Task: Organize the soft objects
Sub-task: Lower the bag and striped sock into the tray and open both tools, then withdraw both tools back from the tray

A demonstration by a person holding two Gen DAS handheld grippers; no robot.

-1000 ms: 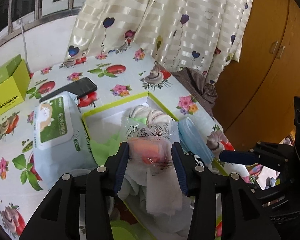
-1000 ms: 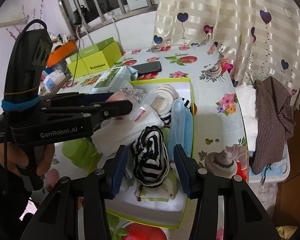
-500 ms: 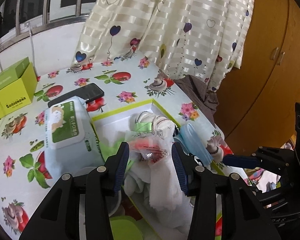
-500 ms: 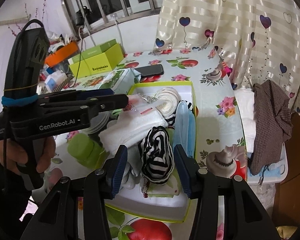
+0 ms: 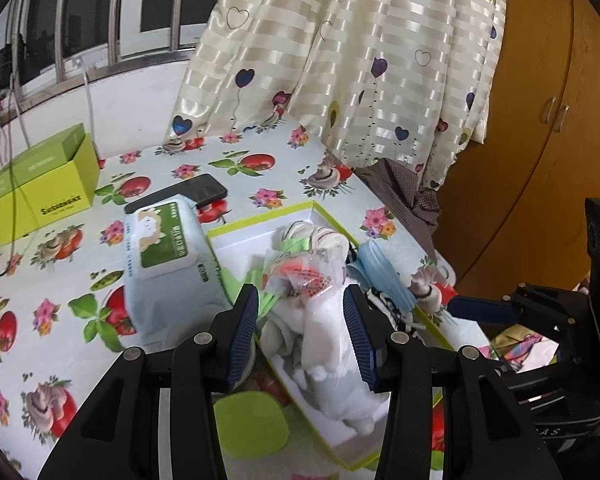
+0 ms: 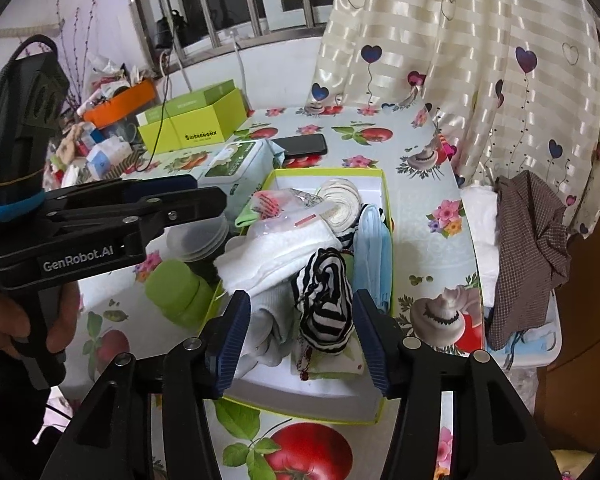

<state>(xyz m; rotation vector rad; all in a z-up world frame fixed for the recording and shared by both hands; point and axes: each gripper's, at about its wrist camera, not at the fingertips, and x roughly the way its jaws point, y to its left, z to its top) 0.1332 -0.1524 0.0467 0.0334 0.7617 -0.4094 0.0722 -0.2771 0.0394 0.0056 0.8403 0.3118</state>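
A green-rimmed white box (image 6: 374, 178) on the flowered table holds soft things: a white towel (image 6: 276, 254), a black-and-white striped cloth (image 6: 326, 300), blue face masks (image 6: 374, 246), rolled cream socks (image 6: 340, 196) and a clear packet with red print (image 5: 300, 276). The packet lies on the towel (image 5: 328, 328) in the box (image 5: 260, 220). My left gripper (image 5: 302, 334) is open and empty, above the towel, short of the packet. My right gripper (image 6: 302, 338) is open and empty, with the striped cloth between its fingers, untouched.
A wet-wipes pack (image 5: 164, 252), a black phone (image 5: 188, 194) and a lime carton (image 5: 40, 184) lie left of the box. A green cup (image 6: 176, 290) and clear lids (image 6: 198, 240) stand beside it. A brown checked cloth (image 6: 528, 248) hangs off the table's right edge.
My left gripper has let go of the packet and drawn back; the packet now lies on the towel. Both grippers have pulled back from the box.
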